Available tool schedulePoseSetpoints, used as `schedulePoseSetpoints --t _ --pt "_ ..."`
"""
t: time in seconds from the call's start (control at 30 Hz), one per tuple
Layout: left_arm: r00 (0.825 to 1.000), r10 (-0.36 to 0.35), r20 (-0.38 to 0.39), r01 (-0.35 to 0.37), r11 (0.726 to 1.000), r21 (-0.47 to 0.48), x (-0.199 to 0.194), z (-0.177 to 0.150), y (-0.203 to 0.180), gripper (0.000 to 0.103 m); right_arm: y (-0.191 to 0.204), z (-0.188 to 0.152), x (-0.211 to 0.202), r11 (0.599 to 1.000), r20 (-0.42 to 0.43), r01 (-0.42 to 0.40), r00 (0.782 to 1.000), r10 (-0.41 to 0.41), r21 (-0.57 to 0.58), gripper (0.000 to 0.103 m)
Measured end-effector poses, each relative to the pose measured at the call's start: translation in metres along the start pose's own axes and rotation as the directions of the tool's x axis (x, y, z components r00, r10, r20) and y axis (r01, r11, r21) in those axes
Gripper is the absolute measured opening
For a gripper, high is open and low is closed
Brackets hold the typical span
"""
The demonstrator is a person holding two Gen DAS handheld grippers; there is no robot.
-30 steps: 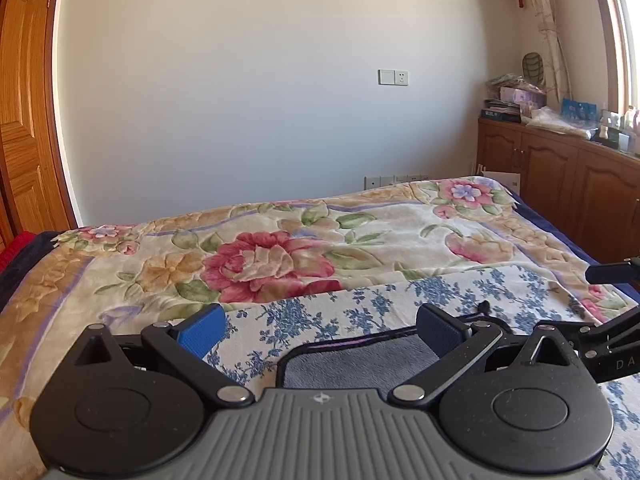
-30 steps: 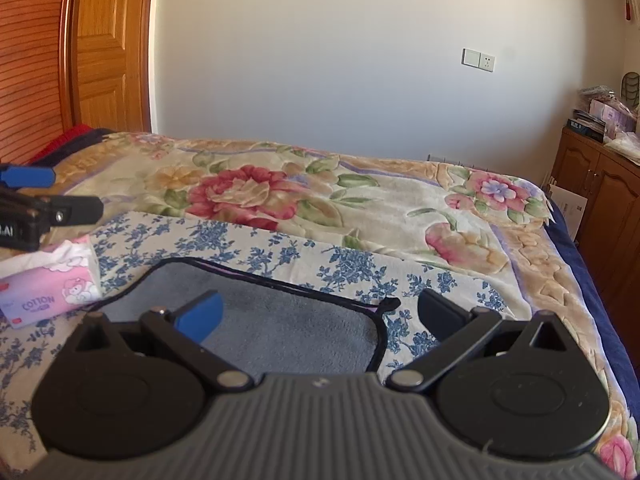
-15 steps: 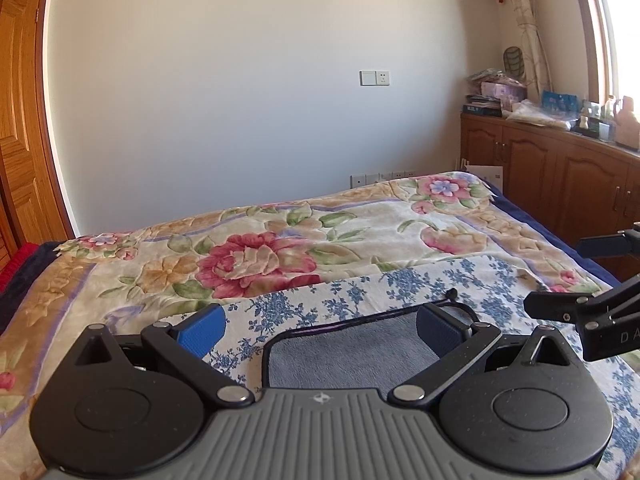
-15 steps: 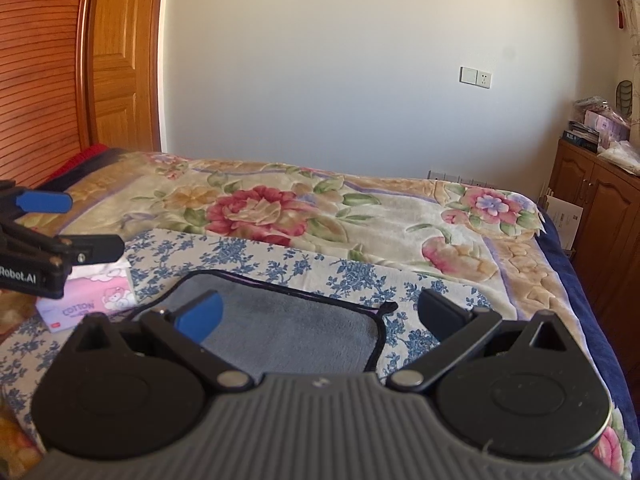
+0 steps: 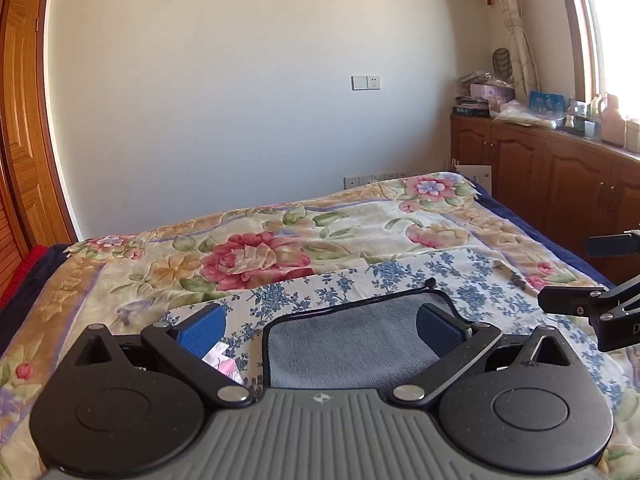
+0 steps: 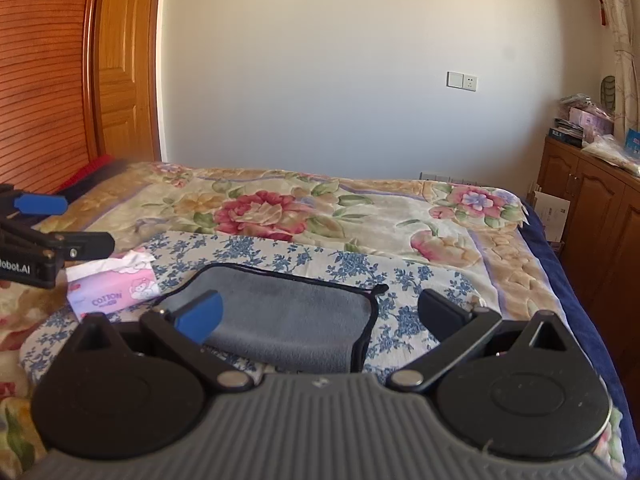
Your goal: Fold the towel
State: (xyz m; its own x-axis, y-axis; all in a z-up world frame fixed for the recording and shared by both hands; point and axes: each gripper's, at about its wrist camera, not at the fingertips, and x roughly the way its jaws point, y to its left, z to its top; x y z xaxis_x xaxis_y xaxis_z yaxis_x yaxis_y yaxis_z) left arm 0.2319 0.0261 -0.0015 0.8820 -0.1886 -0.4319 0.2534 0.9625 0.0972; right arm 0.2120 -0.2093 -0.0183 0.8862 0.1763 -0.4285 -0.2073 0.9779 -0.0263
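Note:
A grey towel [image 5: 348,344] with a black edge lies flat on a blue-flowered cloth [image 5: 472,280] on the bed. It also shows in the right wrist view [image 6: 288,312]. My left gripper [image 5: 320,328] is open and empty, raised above the towel's near left part. My right gripper [image 6: 320,316] is open and empty above the towel's near right part. The right gripper's fingers [image 5: 576,300] show at the right edge of the left wrist view. The left gripper's fingers [image 6: 80,244] show at the left edge of the right wrist view.
A pink tissue pack [image 6: 112,288] lies on the cloth left of the towel. The bed has a large flowered blanket [image 5: 260,256]. Wooden cabinets [image 5: 560,176] stand along the right wall, a wooden door [image 6: 120,60] at the left.
Both grippers have risen and pulled back from the towel, staying open. More of the bed and room shows, and the tissue pack now appears under the left gripper.

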Motion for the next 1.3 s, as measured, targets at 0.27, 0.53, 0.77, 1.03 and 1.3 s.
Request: schedulePoseSetpoints --t 0.27,0.53,0.77,1.03,1.3 --pt "1.0 -0.007 0.0 0.007 1.0 0.003 -0.027 -0.007 -0.001 0.103 0.005 -0.007 -0.025 1.0 0.01 0.004 1.0 -0.004 0.008 0.103" --pt "1.0 0.006 -0.007 -0.006 1.0 0.002 -0.05 -0.018 -0.002 0.103 0.014 -0.008 -0.047 1.0 0.023 -0.002 1.0 0.002 0.004 0.103" --pt "1.0 0.011 -0.013 -0.011 1.0 0.0 -0.068 -0.029 -0.008 0.103 0.019 -0.011 -0.067 1.0 0.038 -0.007 0.999 0.006 0.015 0.103" --pt "1.0 0.019 -0.024 -0.019 1.0 0.023 -0.086 -0.041 -0.021 0.103 0.023 -0.018 -0.087 0.999 0.05 -0.013 0.999 0.012 0.031 0.103" --pt "1.0 0.027 -0.01 -0.026 1.0 0.012 -0.106 -0.047 -0.032 0.103 0.022 -0.025 -0.102 0.999 0.065 -0.013 0.998 0.01 0.041 0.103"
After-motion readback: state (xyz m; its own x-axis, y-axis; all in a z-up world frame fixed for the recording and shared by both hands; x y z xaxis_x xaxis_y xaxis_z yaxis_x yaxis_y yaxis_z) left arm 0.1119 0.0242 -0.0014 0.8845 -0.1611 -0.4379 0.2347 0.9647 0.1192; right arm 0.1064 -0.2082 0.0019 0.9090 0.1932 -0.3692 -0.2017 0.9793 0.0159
